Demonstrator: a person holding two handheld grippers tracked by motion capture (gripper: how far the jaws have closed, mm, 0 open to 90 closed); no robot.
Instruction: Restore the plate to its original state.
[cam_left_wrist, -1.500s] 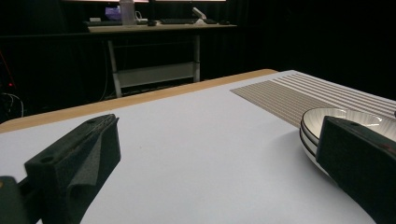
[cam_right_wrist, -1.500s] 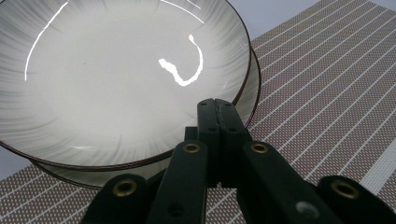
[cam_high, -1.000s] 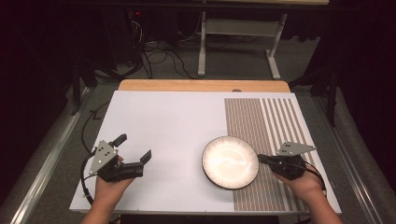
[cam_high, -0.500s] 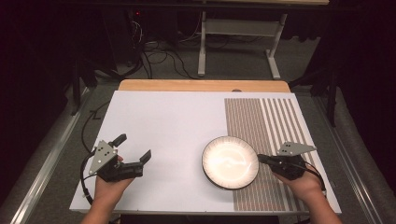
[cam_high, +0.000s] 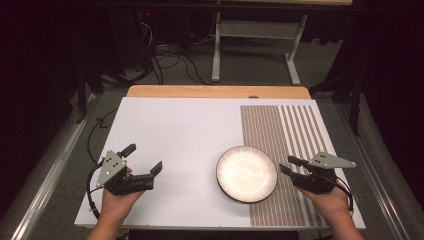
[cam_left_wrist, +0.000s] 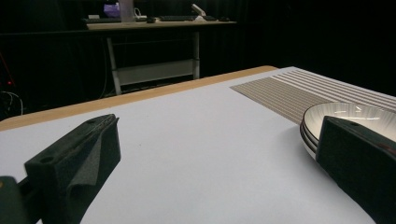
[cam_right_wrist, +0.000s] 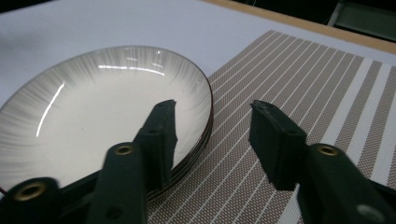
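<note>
plate (cam_high: 246, 173) partly on striped mat (cam_high: 292, 150), right gripper (cam_high: 289, 165) just beside

The plate (cam_high: 246, 173) is round and shallow, white with fine grey lines fanning out toward a thin dark rim — it sits flat and upright, with nothing in it. It lies on the near right part of the counter (cam_high: 185, 130), half on the white surface and half over the left edge of the striped brown mat (cam_high: 285, 135).
</note>
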